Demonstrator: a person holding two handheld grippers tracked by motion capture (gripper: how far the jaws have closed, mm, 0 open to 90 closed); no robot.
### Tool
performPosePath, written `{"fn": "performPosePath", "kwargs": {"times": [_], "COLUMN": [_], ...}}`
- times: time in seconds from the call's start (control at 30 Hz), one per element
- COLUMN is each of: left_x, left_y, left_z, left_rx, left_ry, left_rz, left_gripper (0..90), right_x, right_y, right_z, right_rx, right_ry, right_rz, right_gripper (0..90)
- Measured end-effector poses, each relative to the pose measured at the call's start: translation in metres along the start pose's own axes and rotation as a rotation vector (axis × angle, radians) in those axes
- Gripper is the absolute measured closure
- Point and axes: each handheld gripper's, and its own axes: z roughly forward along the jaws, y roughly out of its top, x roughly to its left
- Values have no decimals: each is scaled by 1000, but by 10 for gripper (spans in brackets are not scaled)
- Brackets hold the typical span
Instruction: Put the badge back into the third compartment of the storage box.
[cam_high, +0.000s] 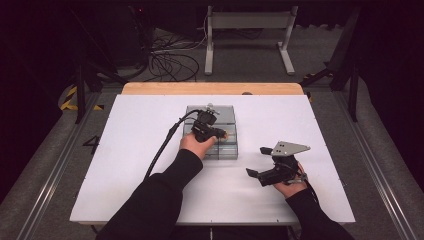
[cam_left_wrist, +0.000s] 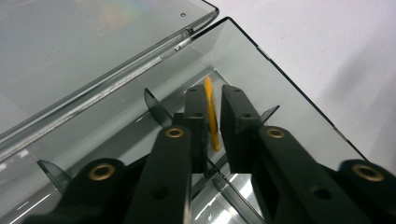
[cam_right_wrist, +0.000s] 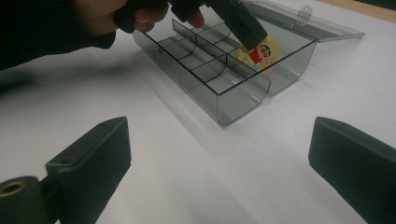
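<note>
A: Lowering what, exactly?

B: A round yellow cartoon-print badge (cam_right_wrist: 257, 52), held on edge by my left gripper (cam_left_wrist: 211, 109). Jaws nearly closed, but in the left gripper view there's a sliver of gap at the disc's right face, so the pinch looks loose. Can't swear it's clamped.

A: Where's the badge now?

B: Inside the smoky-grey clear plastic compartment box (cam_right_wrist: 243, 100), corner cell at about 1 o'clock in the right gripper view, next to the flipped-open clear hinged lid (cam_right_wrist: 299, 23). On edge because the cells are narrow between dividers, I'd guess.

A: Right side?

B: Right gripper (cam_high: 262, 161) hovers above the white tabletop (cam_high: 150, 120), at roughly 4 o'clock from the box in the high view, well apart. Jaws spread wide, nothing in them. Parked so it doesn't block the drop, I judge.

A: Next?

B: Probably let go, lift out straight.
</note>
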Motion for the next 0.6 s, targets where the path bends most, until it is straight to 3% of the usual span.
{"fn": "performPosePath", "kwargs": {"times": [0.2, 0.6], "left_x": [0, -7], "left_y": [1, 4], "left_z": [-4, -29], "left_rx": [-34, -140], "left_ry": [48, 54], "left_rz": [26, 94], "left_gripper": [661, 455], "right_x": [1, 1], "right_y": [0, 1], "right_z": [0, 0], "right_rx": [-4, -7], "right_ry": [6, 3], "right_rz": [-6, -7], "right_gripper": [62, 62]}}
